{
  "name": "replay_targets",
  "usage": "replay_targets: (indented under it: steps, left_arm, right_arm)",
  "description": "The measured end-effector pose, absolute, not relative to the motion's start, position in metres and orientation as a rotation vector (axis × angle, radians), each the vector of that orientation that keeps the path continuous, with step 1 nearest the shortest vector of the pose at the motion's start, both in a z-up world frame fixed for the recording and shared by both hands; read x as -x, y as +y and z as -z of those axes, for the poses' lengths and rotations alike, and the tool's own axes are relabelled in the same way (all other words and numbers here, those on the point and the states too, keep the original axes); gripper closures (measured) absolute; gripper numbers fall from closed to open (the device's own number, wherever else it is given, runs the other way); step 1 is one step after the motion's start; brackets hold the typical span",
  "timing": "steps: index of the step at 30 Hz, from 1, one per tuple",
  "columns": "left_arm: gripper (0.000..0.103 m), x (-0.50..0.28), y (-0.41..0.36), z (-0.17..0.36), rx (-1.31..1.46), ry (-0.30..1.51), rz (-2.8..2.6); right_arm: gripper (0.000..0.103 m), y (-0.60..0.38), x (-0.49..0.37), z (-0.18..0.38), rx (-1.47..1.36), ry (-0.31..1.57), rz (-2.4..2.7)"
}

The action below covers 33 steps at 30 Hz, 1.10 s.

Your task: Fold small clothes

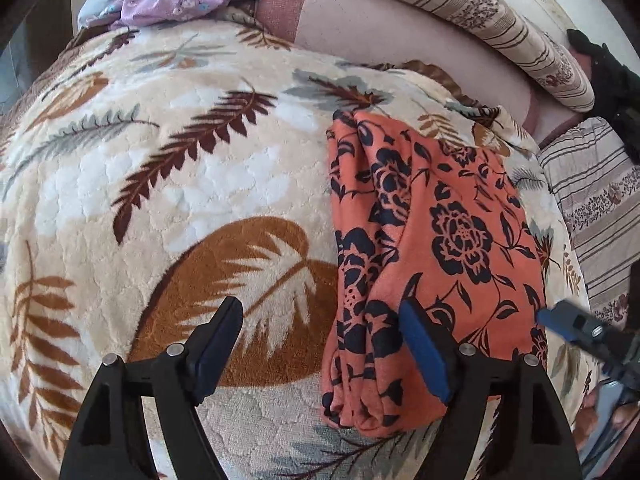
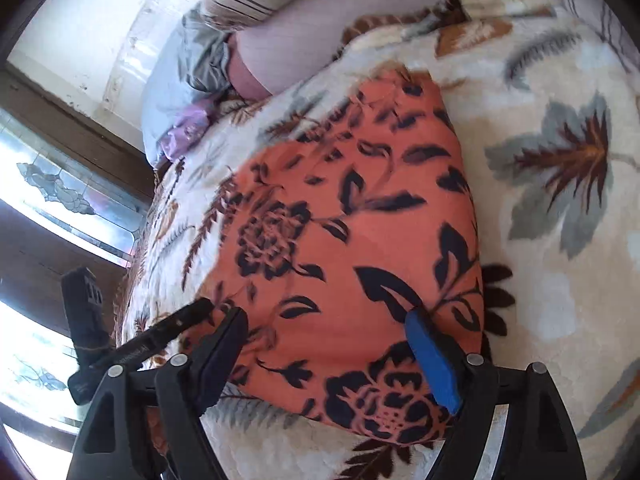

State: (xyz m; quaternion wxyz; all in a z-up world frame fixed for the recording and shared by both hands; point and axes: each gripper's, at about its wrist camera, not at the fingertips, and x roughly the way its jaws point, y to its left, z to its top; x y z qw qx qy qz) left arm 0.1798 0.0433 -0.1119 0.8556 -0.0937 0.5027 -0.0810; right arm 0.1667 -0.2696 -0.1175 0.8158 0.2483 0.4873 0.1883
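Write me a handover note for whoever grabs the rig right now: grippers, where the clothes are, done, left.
Left gripper: open, nothing held, above the near left edge of the orange floral garment.
Right gripper: open, nothing held, above the garment's near end.
Garment: lies folded into a narrow stack on the leaf-print blanket, layered edges showing on its left side.
Other clothes: a lilac and light-blue pile at the blanket's far end, not yet folded.
Done: orange piece looks folded and released.
Left: probably another fold or a tidy, then the pile.
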Motion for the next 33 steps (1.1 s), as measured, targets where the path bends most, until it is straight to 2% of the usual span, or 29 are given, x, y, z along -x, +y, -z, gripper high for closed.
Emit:
replay_targets:
  steps: [3,5,9,10,14,17,20,25,29,30,31,32,33]
  left_arm:
    - [0.022,-0.176,0.042,0.105,0.183,1.032,0.163]
    - [0.022,-0.178,0.04,0.107,0.191,1.029,0.174]
    - [0.022,-0.181,0.03,0.123,0.137,1.082,0.177]
    - [0.022,-0.179,0.03,0.122,0.128,1.08,0.181]
    - [0.022,-0.165,0.032,0.096,0.149,0.96,0.188]
    - [0.015,-0.159,0.023,0.105,0.148,0.964,0.229]
    - [0.016,-0.162,0.012,0.14,0.067,1.124,0.243]
    - [0.016,-0.17,0.048,0.113,0.275,0.994,0.263]
    - [0.016,-0.218,0.051,0.136,0.373,1.114,0.305]
    - [0.016,-0.228,0.048,0.144,0.39,1.149,0.326]
    - [0.016,-0.235,0.042,0.148,0.39,1.163,0.346]
    - [0.027,-0.237,0.034,0.146,0.355,1.144,0.37]
    - [0.063,-0.239,0.026,0.145,0.332,1.144,0.431]
  right_arm:
    - [0.019,-0.26,-0.168,0.082,-0.482,0.93,-0.428]
    - [0.017,-0.254,-0.176,0.078,-0.47,0.918,-0.437]
    - [0.016,-0.259,-0.2,0.14,-0.507,1.121,-0.353]
    - [0.016,-0.26,-0.199,0.139,-0.519,1.096,-0.354]
    - [0.016,-0.256,-0.203,0.098,-0.497,0.979,-0.402]
    - [0.016,-0.257,-0.228,0.09,-0.487,0.96,-0.382]
    - [0.016,-0.273,-0.247,0.104,-0.531,0.993,-0.268]
    - [0.016,-0.313,-0.236,0.119,-0.571,0.983,-0.189]
    - [0.016,-0.318,-0.246,0.161,-0.646,1.156,-0.235]
    - [0.02,-0.31,-0.248,0.168,-0.625,1.176,-0.251]
    - [0.041,-0.299,-0.247,0.167,-0.582,1.171,-0.3]
    - [0.046,-0.288,-0.247,0.162,-0.518,1.17,-0.314]
    - [0.054,-0.282,-0.247,0.154,-0.475,1.164,-0.308]
